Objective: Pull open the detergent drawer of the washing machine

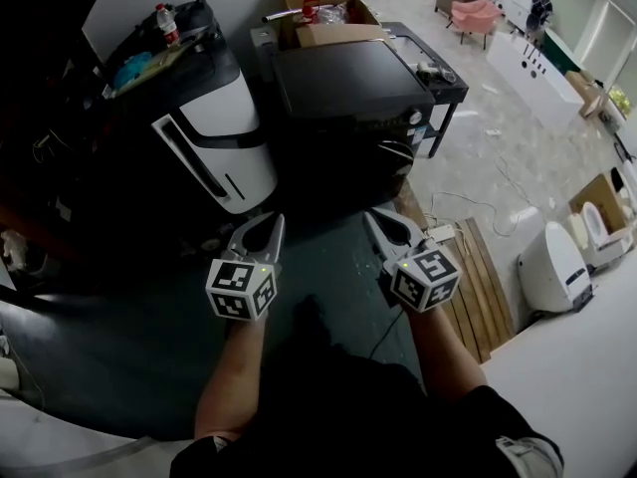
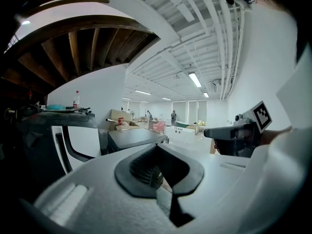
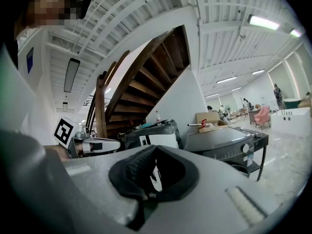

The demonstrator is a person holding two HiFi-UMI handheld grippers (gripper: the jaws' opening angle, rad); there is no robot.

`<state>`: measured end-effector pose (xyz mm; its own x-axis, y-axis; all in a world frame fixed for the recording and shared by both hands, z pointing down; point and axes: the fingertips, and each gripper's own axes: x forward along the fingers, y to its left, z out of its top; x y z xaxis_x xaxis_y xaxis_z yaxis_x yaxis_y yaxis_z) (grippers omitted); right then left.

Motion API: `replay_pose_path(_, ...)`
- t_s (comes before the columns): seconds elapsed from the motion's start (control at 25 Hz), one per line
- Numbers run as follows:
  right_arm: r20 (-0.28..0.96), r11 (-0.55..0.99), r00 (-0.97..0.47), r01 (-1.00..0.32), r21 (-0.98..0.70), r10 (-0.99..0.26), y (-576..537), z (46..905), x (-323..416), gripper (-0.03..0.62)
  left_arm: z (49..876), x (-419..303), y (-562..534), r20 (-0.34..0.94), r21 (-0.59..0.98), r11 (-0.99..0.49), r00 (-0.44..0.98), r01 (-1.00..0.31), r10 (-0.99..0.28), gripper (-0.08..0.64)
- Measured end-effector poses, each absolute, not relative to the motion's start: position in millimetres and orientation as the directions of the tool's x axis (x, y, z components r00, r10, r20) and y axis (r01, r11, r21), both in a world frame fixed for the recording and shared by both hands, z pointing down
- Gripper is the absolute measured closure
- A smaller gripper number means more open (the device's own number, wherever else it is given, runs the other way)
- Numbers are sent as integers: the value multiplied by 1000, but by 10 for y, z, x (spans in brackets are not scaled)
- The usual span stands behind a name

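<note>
A dark grey washing machine (image 1: 343, 83) stands ahead on a low black stand. Its control strip with a round knob (image 1: 415, 118) faces right; I cannot make out the detergent drawer. The machine also shows in the left gripper view (image 2: 134, 138) and the right gripper view (image 3: 222, 141). My left gripper (image 1: 270, 221) and right gripper (image 1: 374, 216) are held side by side, short of the machine, over dark floor. Both are shut with nothing between the jaws. Each gripper view shows its own closed jaws, left (image 2: 157, 150) and right (image 3: 154, 149).
A white-and-black appliance (image 1: 214, 137) with clutter on top stands left of the washing machine. Cardboard boxes (image 1: 318, 8) sit behind it. A wooden pallet (image 1: 483, 277), a power strip with cable (image 1: 439, 233) and a white rounded unit (image 1: 552, 267) lie to the right. A wooden staircase (image 3: 141, 91) rises at the left.
</note>
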<state>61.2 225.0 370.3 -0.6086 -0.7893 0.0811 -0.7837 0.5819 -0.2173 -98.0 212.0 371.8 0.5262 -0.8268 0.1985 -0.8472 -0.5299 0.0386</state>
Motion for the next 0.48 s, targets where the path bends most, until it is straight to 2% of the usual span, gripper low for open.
replay_pose_path(0.48,132,582,-612,-786,-208,-780,1371,3876,399,591,3925,-1143,1197,210,65,-534,534,-843,-819,551)
